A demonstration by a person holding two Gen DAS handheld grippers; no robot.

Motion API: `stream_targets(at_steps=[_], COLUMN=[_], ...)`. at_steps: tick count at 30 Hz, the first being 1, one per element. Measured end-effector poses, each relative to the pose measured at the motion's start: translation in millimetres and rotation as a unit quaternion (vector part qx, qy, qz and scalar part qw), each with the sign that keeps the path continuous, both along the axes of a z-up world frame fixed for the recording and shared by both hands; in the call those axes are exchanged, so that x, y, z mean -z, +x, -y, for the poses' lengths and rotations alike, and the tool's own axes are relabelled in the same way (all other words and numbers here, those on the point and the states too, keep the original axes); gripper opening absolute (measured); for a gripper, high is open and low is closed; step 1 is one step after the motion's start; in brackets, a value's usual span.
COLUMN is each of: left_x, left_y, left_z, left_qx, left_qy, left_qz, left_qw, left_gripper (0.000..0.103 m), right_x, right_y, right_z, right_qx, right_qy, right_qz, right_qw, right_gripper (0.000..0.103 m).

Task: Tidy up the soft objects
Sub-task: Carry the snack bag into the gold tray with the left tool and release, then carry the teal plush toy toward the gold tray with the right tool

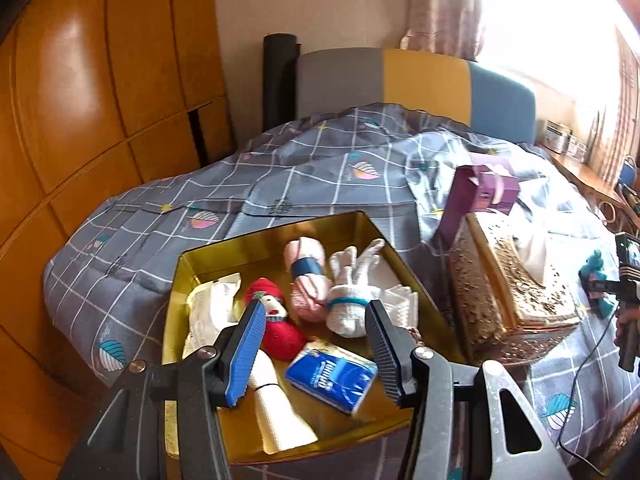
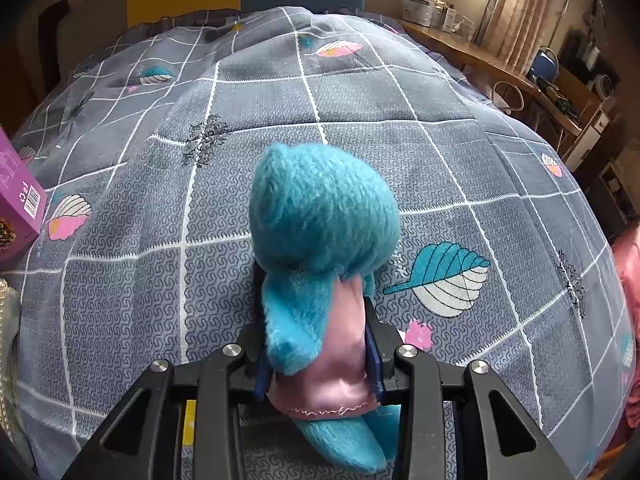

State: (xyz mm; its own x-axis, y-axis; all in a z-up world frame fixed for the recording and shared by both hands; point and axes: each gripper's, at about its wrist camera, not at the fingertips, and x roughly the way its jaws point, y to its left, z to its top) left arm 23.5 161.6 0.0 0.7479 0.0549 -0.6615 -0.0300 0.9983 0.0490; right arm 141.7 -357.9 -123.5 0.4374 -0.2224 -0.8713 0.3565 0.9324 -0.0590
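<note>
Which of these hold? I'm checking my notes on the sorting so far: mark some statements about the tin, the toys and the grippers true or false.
1. The right gripper is shut on the blue plush toy. True.
2. The left gripper holds the tissue pack. False: its fingers stand open with nothing between them.
3. The red knitted doll lies inside the gold tin. True.
4. The purple box lies in the tin. False: it stands outside, behind it.

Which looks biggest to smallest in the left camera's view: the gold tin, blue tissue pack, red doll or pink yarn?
1. Gold tin, easily the largest.
2. Blue tissue pack.
3. Red doll and pink yarn: too alike to rank, and the left finger hides part of the doll.
</note>
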Motion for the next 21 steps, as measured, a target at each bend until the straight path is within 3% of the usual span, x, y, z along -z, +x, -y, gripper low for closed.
stream_targets(at_steps=[21], left_x=[14.4], left_y=[-16.6], left_z=[25.5], left_qx=[0.071], left_qy=[0.002], left_qz=[-0.009], left_qw=[0.9974], left_gripper=[0.052], right_x=[-2.3], right_y=[9.4], right_z=[-1.0], right_qx=[0.012], right_qy=[-0.002], right_qz=[-0.027], right_qw=[1.000], right_gripper=[0.031])
